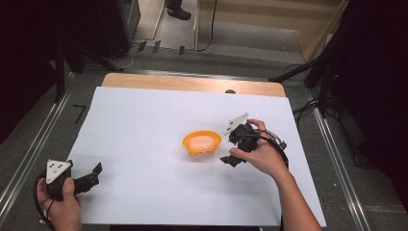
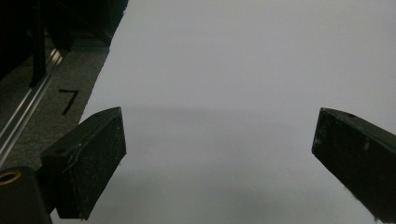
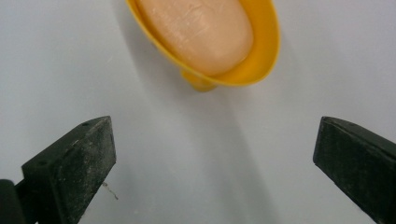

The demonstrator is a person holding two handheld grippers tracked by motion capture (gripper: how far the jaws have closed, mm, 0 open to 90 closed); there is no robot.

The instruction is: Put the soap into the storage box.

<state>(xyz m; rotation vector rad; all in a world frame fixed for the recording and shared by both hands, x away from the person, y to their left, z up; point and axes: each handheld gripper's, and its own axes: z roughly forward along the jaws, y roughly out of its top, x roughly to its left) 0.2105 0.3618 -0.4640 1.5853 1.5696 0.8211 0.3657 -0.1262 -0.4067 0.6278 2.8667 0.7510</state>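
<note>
Nearest the high camera, at about 7 o'clock on the white sheet (image 1: pixel 144 144), I am seeing the left tongs (image 1: pixel 91 175) resting in the person's left hand (image 1: pixel 60 204). Their jaws are standing wide apart with nothing between them; the left gripper view is showing bare sheet between the two black pads.

The right tongs (image 1: pixel 230 144) are sitting in the person's right hand (image 1: pixel 262 154), at roughly 3 o'clock from the sheet's centre. Their jaws are gaping fully, gripping nothing; in the right gripper view, only white sheet is lying between them.

The yellow dish (image 1: pixel 202 143) is standing on the sheet a little right of centre, just beside the right tongs and at 9 o'clock from them, apart from the jaws. A pale orange soap bar (image 1: pixel 201 140) is lying inside it. In the right gripper view the dish (image 3: pixel 261 56) and soap bar (image 3: pixel 201 32) are appearing at 12 o'clock, beyond the jaw tips.

The sheet is covering most of the wooden tabletop (image 1: pixel 192 83), whose far edge is showing at 12 o'clock.
</note>
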